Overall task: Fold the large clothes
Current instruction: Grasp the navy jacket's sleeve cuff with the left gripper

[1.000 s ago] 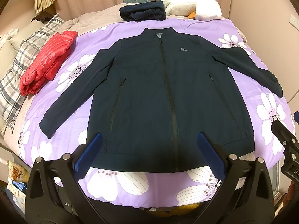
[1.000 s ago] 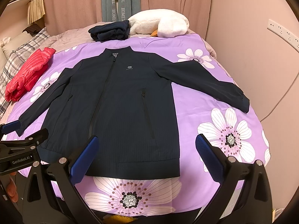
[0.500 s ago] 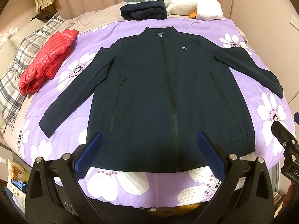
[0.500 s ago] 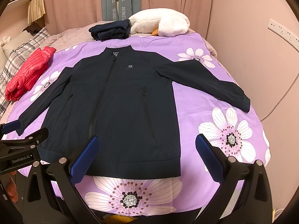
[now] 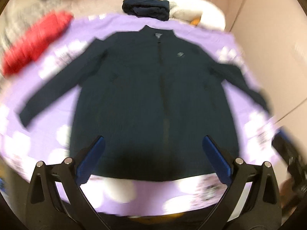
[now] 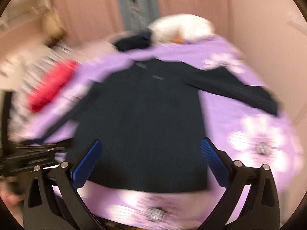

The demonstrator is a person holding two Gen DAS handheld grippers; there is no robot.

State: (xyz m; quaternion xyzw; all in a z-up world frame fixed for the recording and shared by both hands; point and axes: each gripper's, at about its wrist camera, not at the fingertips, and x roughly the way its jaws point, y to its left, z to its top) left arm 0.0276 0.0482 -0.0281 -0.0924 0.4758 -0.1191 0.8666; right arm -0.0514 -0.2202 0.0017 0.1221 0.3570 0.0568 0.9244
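One navy jacket (image 5: pixel 153 99) flat on purple bedspread (image 5: pixel 48 118), two gaping tools.

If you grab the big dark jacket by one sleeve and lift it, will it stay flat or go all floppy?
Probably floppy: the dark jacket lies flat and thin on the purple bedspread, so lifting a sleeve would likely let the rest sag and drag. It looks unpadded, so likely fairly light. Both the left gripper and right gripper are open, holding nothing.

Pink curtains (image 6: pixel 92 9) behind floral-quilted bed (image 5: pixel 239 126)
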